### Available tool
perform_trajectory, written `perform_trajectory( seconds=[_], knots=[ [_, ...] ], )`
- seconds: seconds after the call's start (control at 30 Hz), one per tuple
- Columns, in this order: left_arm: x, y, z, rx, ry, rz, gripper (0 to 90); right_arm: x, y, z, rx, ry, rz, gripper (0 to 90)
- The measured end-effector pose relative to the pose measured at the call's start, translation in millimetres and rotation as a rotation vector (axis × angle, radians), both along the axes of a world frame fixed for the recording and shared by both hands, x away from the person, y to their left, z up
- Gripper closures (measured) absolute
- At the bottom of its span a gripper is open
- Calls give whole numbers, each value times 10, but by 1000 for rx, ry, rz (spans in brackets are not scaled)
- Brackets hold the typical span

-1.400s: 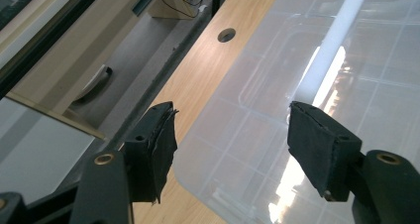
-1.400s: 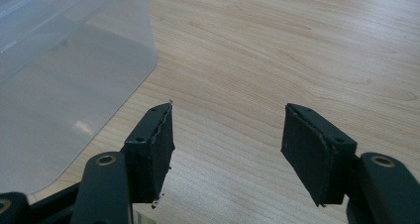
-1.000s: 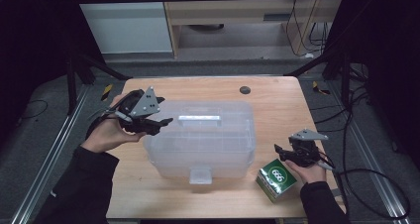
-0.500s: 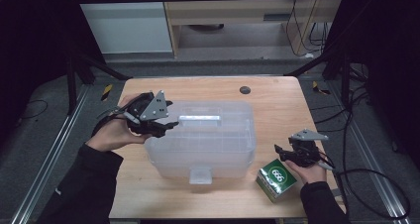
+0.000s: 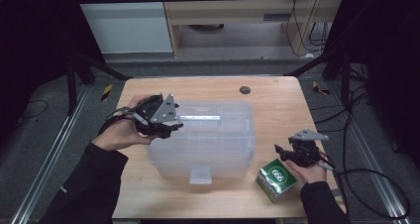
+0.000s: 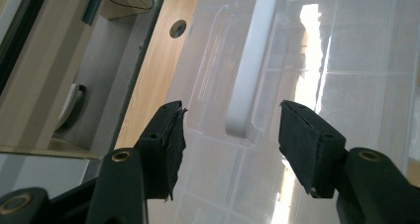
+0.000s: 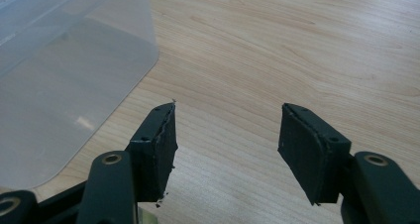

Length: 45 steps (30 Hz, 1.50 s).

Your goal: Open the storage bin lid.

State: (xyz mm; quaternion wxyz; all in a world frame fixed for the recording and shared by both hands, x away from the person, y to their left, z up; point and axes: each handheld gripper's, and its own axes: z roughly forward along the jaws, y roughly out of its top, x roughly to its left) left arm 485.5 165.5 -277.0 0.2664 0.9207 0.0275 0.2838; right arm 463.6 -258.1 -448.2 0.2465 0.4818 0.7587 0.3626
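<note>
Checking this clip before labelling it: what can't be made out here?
- Inside of clear storage box: high view, frosted lid hides it.
- Green carton print: high view, too small.
- Right tool: high view, the hand hides part.
- Lid handle: left gripper view, far end cut off.

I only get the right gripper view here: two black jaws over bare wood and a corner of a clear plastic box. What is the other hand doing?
Observer: The left gripper hovers over the left end of the storage box's lid. Its jaws have just been closing and straddle the end of the white handle without pressing on it.
Operator: Is anything near my gripper that I cannot see?
Observer: Yes, a green carton sits on the table just in front of the right hand.
Operator: Is my gripper holding anything?
Observer: No, the right gripper is open over bare wood, right of the box.
</note>
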Motion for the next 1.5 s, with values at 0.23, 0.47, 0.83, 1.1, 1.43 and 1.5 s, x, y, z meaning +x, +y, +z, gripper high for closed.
perform_trajectory(
  seconds=[0.23, 0.47, 0.83, 1.1, 1.43, 1.5],
  knots=[
    [9, -96, 1, 38, -9, -11, 451, 2, 0, -2, 2, 3, 4, 409],
    [20, -201, -40, 83, -18, -13, 470, 3, 8, -6, 7, 13, 3, 417],
    [60, -344, -94, 166, -38, -16, 512, -4, 6, 16, 18, 12, 13, 472],
    [80, -409, -147, 209, -58, -15, 572, -1, 12, 19, 17, 21, 15, 547],
    [72, -478, -168, 240, -69, -14, 705, -10, 11, 43, 25, 25, 20, 629],
    [69, -484, -165, 251, -73, -18, 718, -14, 16, 49, 23, 24, 23, 637]
  ],
)
